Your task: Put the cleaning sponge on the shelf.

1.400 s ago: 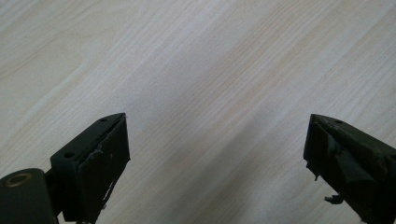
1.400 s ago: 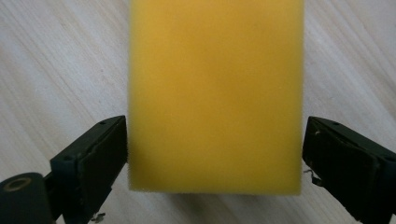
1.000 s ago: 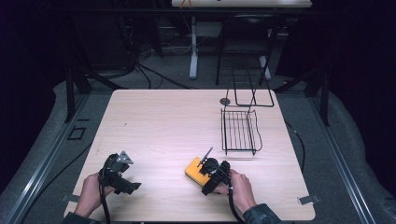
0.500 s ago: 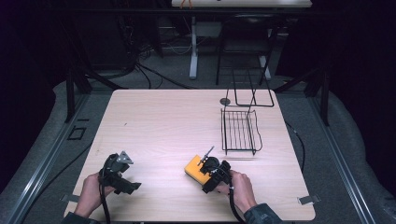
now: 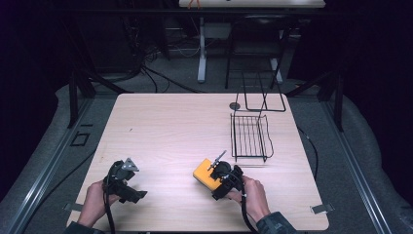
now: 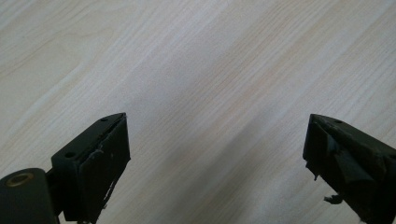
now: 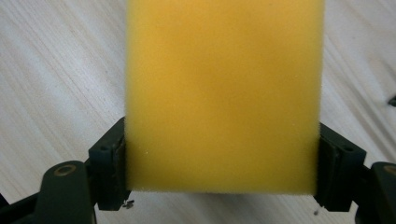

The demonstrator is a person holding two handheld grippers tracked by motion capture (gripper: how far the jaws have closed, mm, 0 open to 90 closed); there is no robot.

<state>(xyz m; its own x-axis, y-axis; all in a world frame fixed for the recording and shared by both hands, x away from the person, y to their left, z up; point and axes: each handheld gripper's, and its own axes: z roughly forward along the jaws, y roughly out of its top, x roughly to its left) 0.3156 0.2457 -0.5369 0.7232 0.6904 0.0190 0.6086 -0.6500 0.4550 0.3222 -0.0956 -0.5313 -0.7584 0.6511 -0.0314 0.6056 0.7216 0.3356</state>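
A yellow sponge (image 5: pixel 205 174) lies on the wooden table (image 5: pixel 175 131) near its front edge. My right gripper (image 5: pixel 218 178) is right behind it. In the right gripper view the yellow sponge (image 7: pixel 224 93) sits between the two jaws of my right gripper (image 7: pixel 222 137). The jaws stand wide apart and rest against its straight, unsqueezed sides. Held by a hand at the front left, my left gripper (image 5: pixel 124 181) hovers over bare wood. In its own view, my left gripper (image 6: pixel 217 128) is open with nothing between the jaws.
A black wire rack (image 5: pixel 250 137) lies on the table to the right, just beyond the sponge. A black wire frame (image 5: pixel 263 97) stands at the far right edge, with a small dark round thing (image 5: pixel 235 105) beside it.
My right gripper has shifted very slightly at the sponge. The left gripper has stayed where it was.
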